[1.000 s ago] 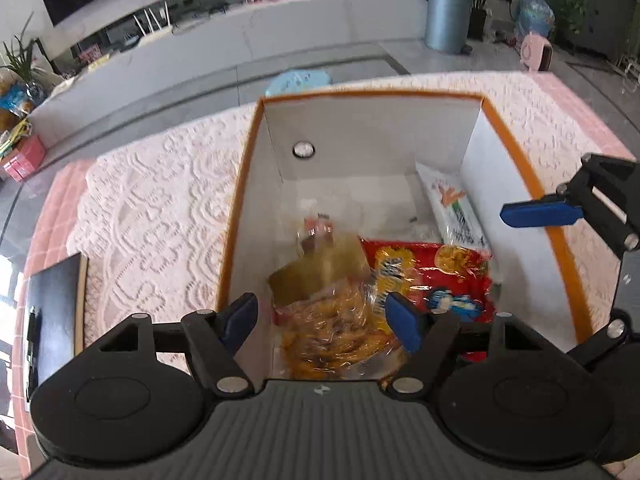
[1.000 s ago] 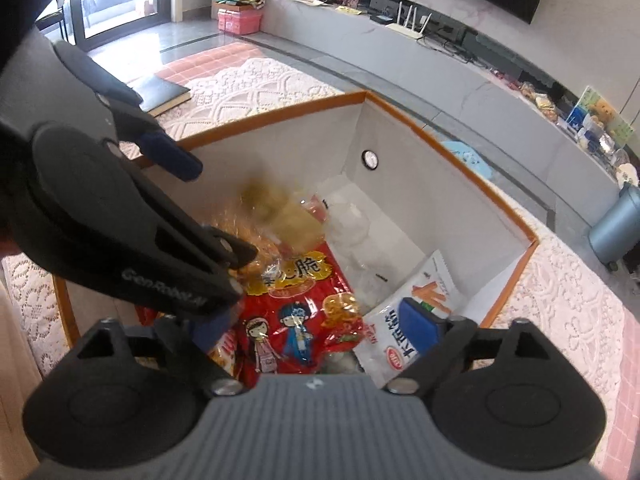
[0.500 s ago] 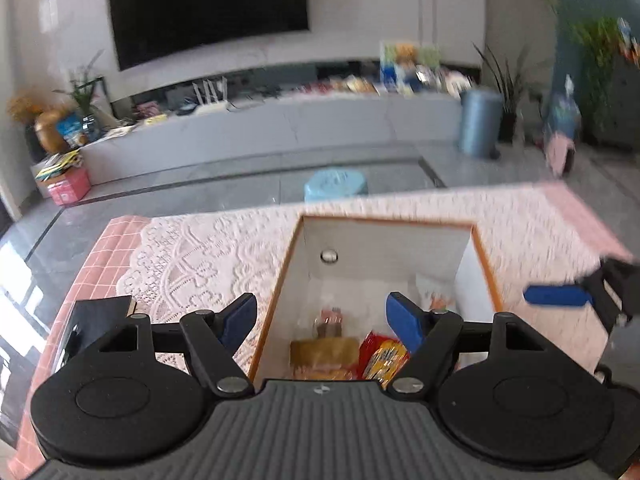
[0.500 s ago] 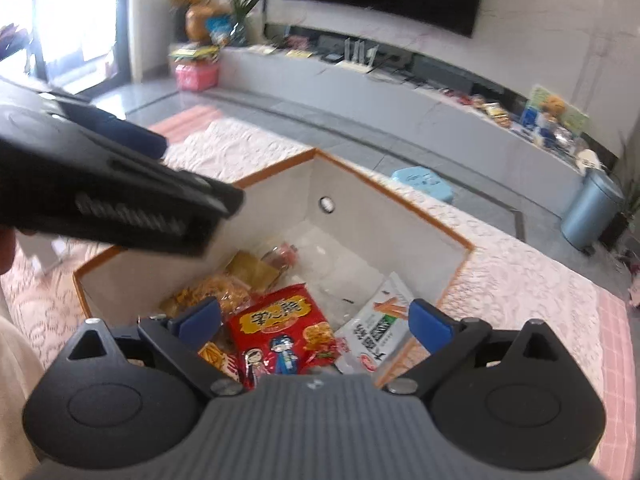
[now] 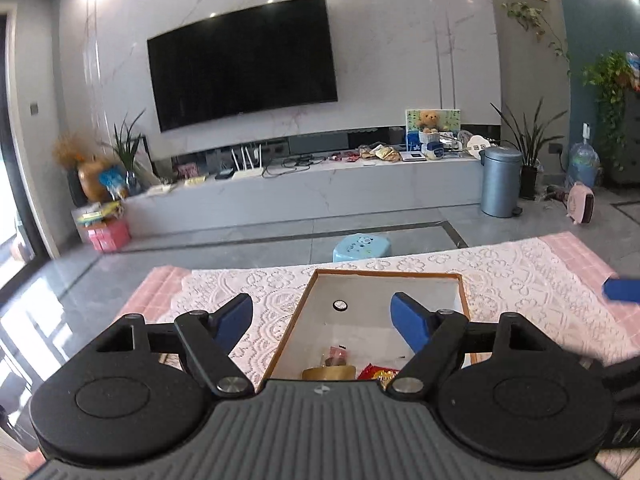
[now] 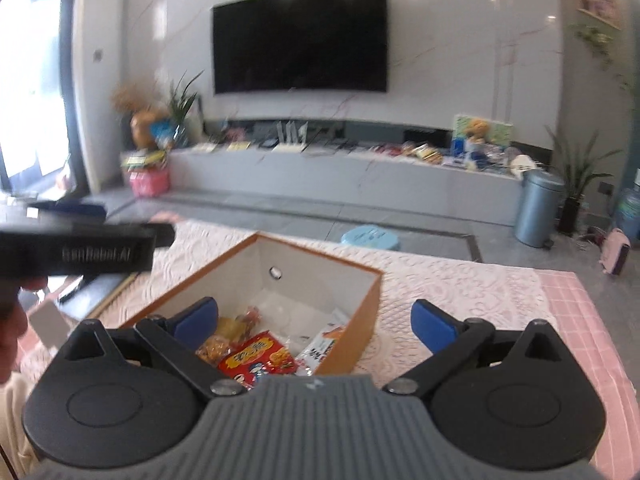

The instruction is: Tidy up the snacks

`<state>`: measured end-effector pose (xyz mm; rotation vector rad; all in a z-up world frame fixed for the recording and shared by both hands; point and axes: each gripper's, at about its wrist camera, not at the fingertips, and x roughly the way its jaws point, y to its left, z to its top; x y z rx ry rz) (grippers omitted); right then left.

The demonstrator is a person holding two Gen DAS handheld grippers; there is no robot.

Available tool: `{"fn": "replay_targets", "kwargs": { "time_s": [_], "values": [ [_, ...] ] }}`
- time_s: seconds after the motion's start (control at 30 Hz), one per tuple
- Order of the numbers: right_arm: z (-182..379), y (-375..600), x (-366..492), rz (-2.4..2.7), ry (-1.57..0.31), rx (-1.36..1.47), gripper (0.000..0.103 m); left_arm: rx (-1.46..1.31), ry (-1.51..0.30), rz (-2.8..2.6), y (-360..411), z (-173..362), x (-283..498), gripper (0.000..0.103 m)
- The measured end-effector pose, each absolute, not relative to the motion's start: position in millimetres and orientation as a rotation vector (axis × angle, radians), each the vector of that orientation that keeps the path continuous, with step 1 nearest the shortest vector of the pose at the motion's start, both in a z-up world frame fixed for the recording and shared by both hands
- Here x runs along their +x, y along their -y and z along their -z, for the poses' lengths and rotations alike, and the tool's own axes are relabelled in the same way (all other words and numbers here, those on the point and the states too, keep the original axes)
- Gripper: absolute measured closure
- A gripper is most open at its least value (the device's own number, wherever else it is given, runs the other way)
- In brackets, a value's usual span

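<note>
An orange-rimmed box (image 6: 362,322) with pale inner walls is seen on the desk (image 6: 472,292), which is covered by a lace cloth over pink check. The snacks are gathered inside it: a red packet (image 6: 260,360) printed with cartoon figures and yellow characters too blurred to be read, a white packet (image 6: 326,346) leaned against the box's right wall, and a yellowish bag (image 6: 218,344) at the left. The left tongs (image 5: 322,318) are held above the box, their jaws opening with nothing between them. The right tongs (image 6: 314,320) are spread wide and likewise empty. "GenRobot.AI" is read on the left tool's side in the right wrist view. A black tablet-like slab (image 6: 94,286) lies by the desk's left edge. Beyond the far edge a blue stool (image 5: 362,248), a grey bin (image 5: 500,182) and a wall television (image 5: 244,58) are seen.
</note>
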<state>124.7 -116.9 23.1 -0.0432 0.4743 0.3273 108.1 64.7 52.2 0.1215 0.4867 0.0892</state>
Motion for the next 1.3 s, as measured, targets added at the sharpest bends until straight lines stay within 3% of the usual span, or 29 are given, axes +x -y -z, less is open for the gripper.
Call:
{"fn": "replay_targets", "kwargs": {
  "time_s": [0.27,0.6,1.3],
  "values": [
    [-30.6,151.3,82.5,-0.247,-0.392,0.038,0.003,0.141,-0.437,-0.107,-45.3,-46.1,74.0,0.009],
    [-12.9,156.7,49.4,-0.204,-0.367,0.013,0.003,0.091,-0.501,-0.105,-35.7,-18.1,55.7,0.008],
    [42.3,142.3,46.2,-0.215,-0.490,-0.021,0.003,0.108,-0.633,-0.111,-36.8,33.6,41.7,0.008]
  ]
}}
